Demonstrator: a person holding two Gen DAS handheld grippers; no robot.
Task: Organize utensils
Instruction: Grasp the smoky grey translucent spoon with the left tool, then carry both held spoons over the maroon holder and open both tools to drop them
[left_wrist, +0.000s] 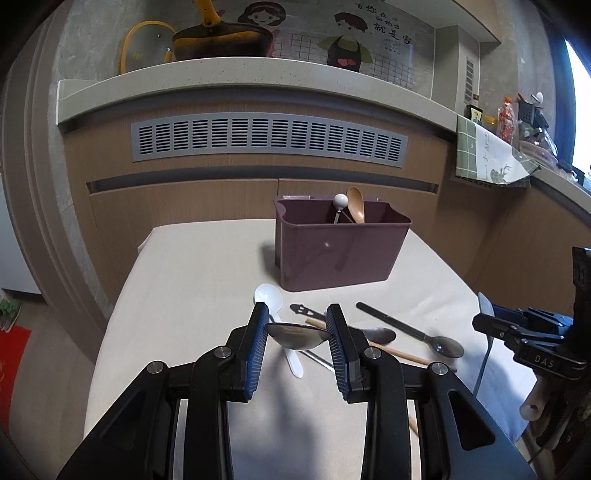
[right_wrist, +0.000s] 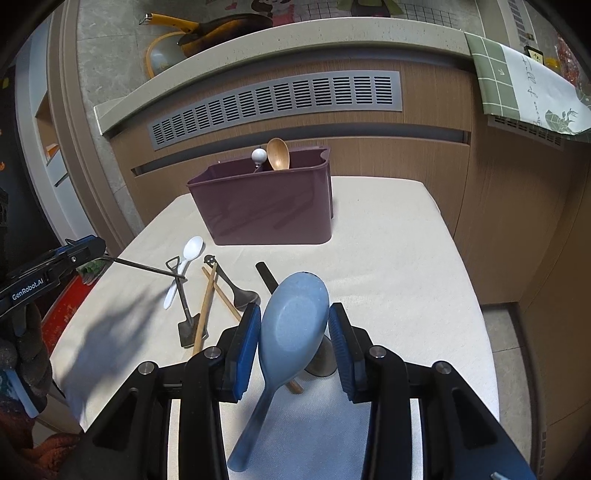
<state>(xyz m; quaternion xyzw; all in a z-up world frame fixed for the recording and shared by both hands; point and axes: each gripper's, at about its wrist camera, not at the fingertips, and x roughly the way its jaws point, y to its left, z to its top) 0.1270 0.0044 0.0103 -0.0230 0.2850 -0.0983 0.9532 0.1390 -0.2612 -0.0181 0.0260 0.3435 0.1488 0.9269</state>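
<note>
Both sets of jaws are loaded: our left gripper is pinched across the bowl of a metal spoon, and our right gripper is clamped around the blue rice paddle, both held up off the table short of the maroon caddy. So we're mid-carry, and next we'd guess each needs tipping handle-down into that caddy, beside the wooden spoon already standing there, while the rest lies just in front of it.

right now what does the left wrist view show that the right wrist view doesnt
Only the left wrist view shows the metal spoon bowl between the left tongs, plus the black-handled spoon bowl.

Only the right wrist view shows the blue rice paddle held in the right tongs, and the small shovel-shaped spoon.

Both show the maroon caddy, white plastic spoon and chopsticks.
</note>
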